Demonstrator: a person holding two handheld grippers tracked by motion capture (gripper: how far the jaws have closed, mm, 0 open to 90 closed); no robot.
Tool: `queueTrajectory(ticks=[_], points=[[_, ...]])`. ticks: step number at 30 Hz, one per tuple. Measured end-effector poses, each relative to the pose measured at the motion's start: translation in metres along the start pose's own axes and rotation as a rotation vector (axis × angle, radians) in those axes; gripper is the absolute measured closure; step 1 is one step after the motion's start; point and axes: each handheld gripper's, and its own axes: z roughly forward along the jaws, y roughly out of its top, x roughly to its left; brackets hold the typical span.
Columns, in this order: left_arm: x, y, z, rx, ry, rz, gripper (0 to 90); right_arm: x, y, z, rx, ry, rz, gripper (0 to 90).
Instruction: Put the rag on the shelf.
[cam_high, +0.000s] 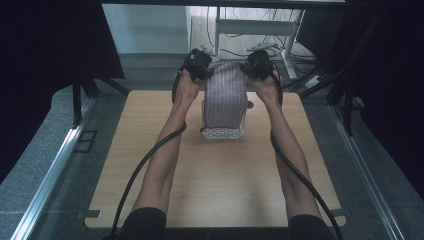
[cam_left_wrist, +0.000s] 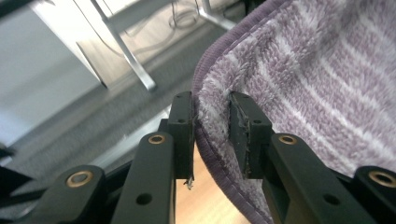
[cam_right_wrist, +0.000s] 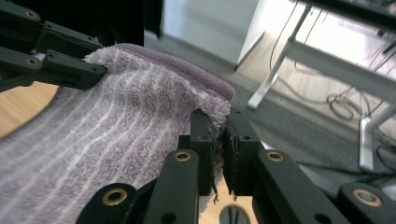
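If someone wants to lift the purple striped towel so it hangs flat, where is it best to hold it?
At its two top corners, as here: the left tongs and right tongs each pinch one corner of the purple striped towel, coming from the outer sides. The bound hem at each corner gives a firm edge, so the cloth spreads between them and drapes down into the white basket.

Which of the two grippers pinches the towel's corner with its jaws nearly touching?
The right gripper: its jaws press the towel corner thin. The left gripper holds a thicker bunch, so its jaws stand wider apart.
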Motion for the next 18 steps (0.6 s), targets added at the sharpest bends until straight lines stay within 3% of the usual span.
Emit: queueTrajectory(ticks=[5,7,9,13,18], points=[[0.001,-0.013,0.011,0.073,-0.037,-0.032,68.4,0.0,-0.015,0.013,0.063,0.046,0.017,79.4],[0.003,-0.019,0.015,0.116,-0.062,-0.067,59.2,0.0,-0.022,0.018,0.088,0.078,0.043,71.7],[0.003,-0.02,0.015,0.119,-0.066,-0.08,55.6,-0.001,-0.024,0.02,0.097,0.093,0.053,68.2],[0.005,-0.024,0.012,0.083,-0.113,-0.165,42.2,-0.003,-0.029,0.019,0.103,0.123,0.071,59.3],[0.005,-0.027,0.001,0.046,-0.159,-0.178,34.0,-0.003,-0.034,0.014,0.095,0.145,0.079,49.6]])
